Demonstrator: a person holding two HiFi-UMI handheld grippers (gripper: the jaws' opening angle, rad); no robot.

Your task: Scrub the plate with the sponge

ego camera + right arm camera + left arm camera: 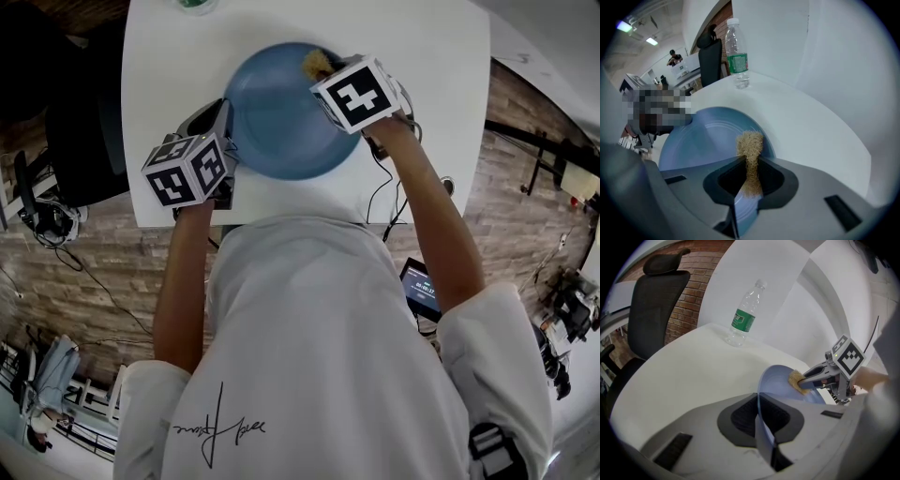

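Note:
A blue plate [277, 112] lies on the white table [441, 103]. My left gripper [225, 155] is shut on the plate's near left rim; in the left gripper view the thin blue rim [761, 420] runs between its jaws. My right gripper [328, 80] is shut on a tan fibrous sponge [317, 64] and holds it against the plate's far right edge. In the right gripper view the sponge [750, 157] sticks out of the jaws onto the plate [703, 140]. From the left gripper view the sponge [797, 380] and the right gripper [811, 377] show at the plate's far side.
A clear water bottle [744, 317] with a green label stands at the table's far edge, also visible as the bottle [737, 54]. A black office chair [654, 310] stands beyond the table's left side. A cable [380, 192] hangs off the near right edge.

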